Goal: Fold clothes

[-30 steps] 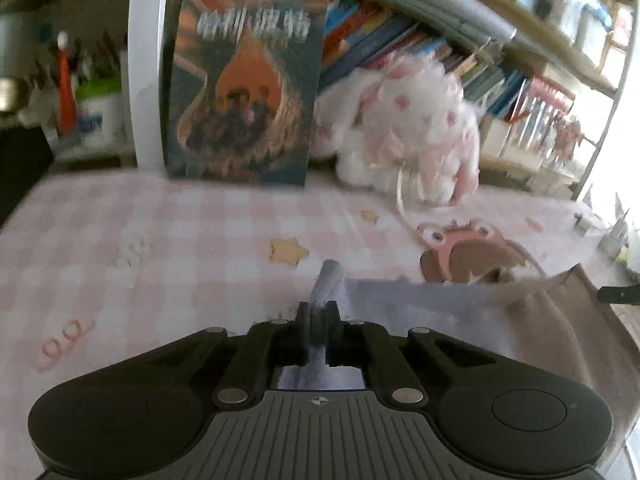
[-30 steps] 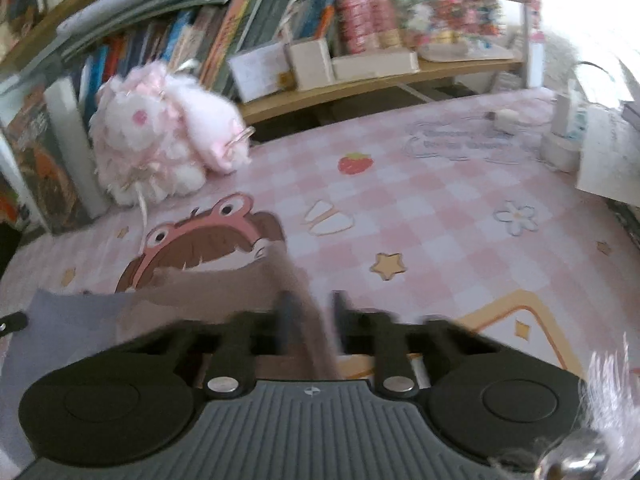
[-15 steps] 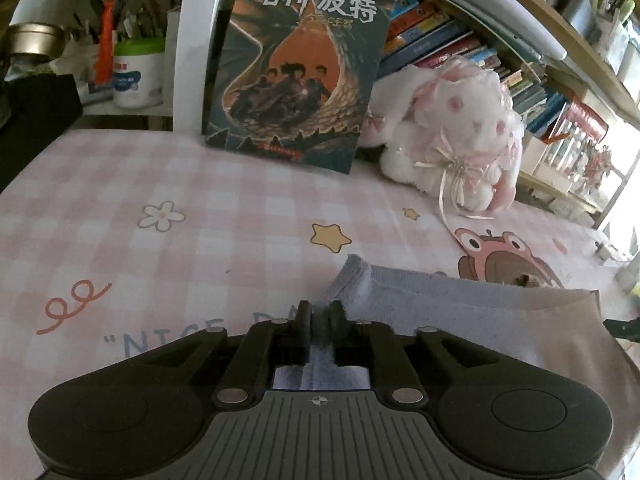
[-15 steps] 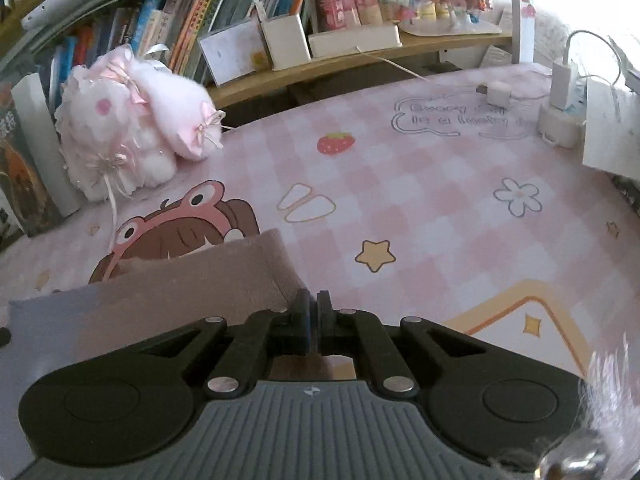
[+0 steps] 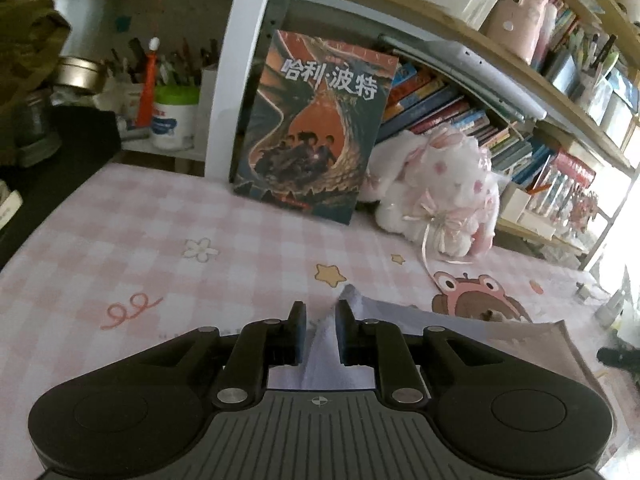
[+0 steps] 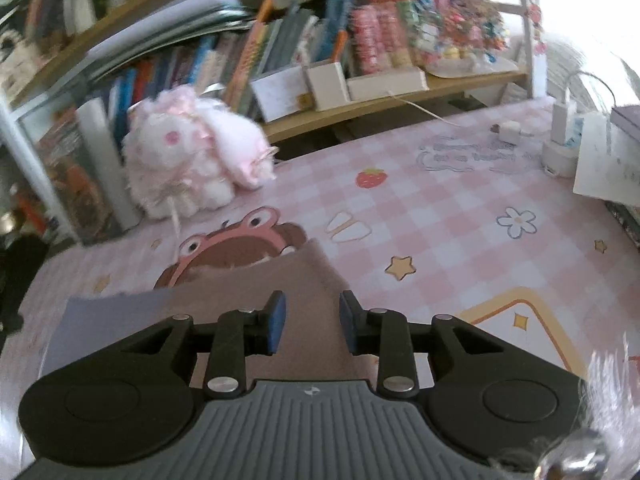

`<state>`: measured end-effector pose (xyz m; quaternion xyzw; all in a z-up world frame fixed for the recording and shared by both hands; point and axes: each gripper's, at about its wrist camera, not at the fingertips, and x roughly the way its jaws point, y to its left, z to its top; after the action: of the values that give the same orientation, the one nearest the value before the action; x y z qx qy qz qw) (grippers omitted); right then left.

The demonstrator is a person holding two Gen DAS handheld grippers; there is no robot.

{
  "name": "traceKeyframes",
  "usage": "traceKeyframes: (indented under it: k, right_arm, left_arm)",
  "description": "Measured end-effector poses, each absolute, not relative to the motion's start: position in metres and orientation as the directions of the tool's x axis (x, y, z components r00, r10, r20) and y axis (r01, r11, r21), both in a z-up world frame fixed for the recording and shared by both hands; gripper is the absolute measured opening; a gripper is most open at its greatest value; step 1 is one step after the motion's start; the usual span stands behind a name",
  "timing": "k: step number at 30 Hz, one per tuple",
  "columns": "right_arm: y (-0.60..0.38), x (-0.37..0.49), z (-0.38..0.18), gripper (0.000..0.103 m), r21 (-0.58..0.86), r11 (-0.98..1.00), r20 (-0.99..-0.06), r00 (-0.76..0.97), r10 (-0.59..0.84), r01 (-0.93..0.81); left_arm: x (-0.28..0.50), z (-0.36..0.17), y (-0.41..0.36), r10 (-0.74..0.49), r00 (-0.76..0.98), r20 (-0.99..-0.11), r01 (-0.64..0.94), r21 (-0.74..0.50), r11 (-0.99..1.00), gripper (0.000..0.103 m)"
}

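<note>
While both grippers sit low over the pink checked tablecloth, the left gripper has its jaws slightly parted around a raised corner of the folded cloth, and the right gripper has its jaws spread wide above the cloth's brown end. Soft and flat, the lavender-to-brown cloth lies before a fluffy white-and-pink plush bunny and an upright book.

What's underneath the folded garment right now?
The garment lies on the pink checked tablecloth. Its far edge covers the lower part of the cartoon frog print. Whatever else lies beneath is hidden. Both grippers, left and right, are open over it.
</note>
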<state>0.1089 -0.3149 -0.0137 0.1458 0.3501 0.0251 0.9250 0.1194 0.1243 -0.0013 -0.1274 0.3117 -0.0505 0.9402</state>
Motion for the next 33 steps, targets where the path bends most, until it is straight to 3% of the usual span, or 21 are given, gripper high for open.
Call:
traceKeyframes:
  k: [11,28,33]
  right_arm:
    - [-0.324,0.073,-0.018,0.030,0.260,0.961,-0.666,0.704,0.246,-0.091]
    - [-0.374,0.056,-0.035,0.033,0.333,0.917,-0.692,0.604,0.396,-0.220]
    - [-0.376,0.055,-0.037,0.036,0.341,0.912,-0.695,0.593,0.407,-0.226]
  left_arm:
    - [0.064,0.010,0.064,-0.104,0.804,-0.585,-0.077,-0.276,0.958,0.017]
    - [0.009,0.002,-0.016,-0.020,0.779,-0.627,-0.184,-0.259,0.948,0.017]
    - [0.003,0.004,-0.016,0.008,0.779,-0.627,-0.204,-0.240,0.949,0.028]
